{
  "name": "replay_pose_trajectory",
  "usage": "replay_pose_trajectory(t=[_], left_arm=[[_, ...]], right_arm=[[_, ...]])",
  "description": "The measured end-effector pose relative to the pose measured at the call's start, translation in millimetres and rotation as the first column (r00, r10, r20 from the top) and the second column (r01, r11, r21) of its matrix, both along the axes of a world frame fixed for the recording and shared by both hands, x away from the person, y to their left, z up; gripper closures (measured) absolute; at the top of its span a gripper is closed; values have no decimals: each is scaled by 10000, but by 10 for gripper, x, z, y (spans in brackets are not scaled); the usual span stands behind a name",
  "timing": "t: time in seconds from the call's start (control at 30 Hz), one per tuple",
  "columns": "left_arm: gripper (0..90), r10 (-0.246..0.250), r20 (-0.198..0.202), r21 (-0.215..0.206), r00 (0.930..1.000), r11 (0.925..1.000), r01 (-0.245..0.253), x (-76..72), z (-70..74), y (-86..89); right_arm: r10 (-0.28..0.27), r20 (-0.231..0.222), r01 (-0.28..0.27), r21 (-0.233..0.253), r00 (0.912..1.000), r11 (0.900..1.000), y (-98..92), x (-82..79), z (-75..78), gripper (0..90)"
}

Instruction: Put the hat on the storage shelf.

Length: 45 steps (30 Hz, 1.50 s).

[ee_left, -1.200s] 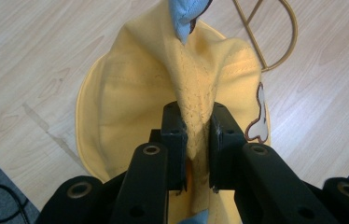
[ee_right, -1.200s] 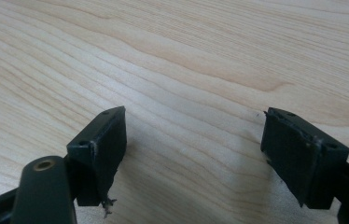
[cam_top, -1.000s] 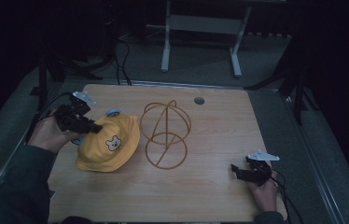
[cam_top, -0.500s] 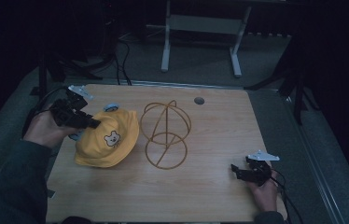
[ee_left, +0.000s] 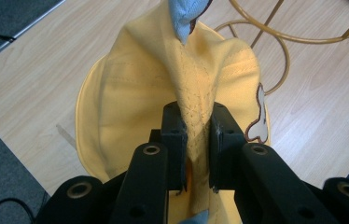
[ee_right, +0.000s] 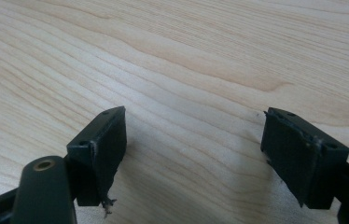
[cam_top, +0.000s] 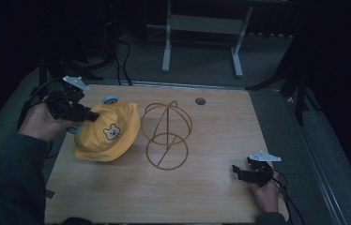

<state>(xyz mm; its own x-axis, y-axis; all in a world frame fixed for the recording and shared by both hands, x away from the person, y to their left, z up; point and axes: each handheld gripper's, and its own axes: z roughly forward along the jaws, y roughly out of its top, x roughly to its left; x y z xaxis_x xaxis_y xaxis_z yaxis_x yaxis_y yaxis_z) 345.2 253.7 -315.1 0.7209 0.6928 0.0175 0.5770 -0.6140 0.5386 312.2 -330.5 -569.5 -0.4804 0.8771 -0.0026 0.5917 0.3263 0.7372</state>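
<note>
Near the table's [cam_top: 211, 197] left edge, a fold of the yellow hat [cam_top: 108, 136] is pinched by the left gripper [cam_top: 87, 115], the wire stand [cam_top: 166, 136] just to its right. By the near right corner, the right gripper [cam_top: 239, 172] is held agape, empty.

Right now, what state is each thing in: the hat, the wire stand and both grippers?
Hat: pinched at a fold, partly lifted, brim on the table.
Wire stand: upright, bare, beside the hat.
Left gripper: shut on the hat.
Right gripper: open, holding nothing, low over the table.
</note>
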Motion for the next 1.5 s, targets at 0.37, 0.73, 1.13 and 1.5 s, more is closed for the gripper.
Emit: replay_pose_trajectory(t=[0.37,0.73,1.13,1.5], left_arm=[[787,-114,225,75,9997,9999,112,48,182,-41],[792,-45,561,110,9984,9999,39,99,370,-64],[795,-251,573,-29,9980,9997,253,167,475,-112],[796,-502,598,-232,9969,9984,517,152,558,-108]], right_arm=[[-2,-1,2,1,10000,10000,0,0,0,223],[-7,-16,7,5,10000,10000,0,-1,0,223],[1,-3,-1,-2,10000,10000,0,0,0,223],[11,-14,-11,-15,10000,10000,-1,-1,0,223]])
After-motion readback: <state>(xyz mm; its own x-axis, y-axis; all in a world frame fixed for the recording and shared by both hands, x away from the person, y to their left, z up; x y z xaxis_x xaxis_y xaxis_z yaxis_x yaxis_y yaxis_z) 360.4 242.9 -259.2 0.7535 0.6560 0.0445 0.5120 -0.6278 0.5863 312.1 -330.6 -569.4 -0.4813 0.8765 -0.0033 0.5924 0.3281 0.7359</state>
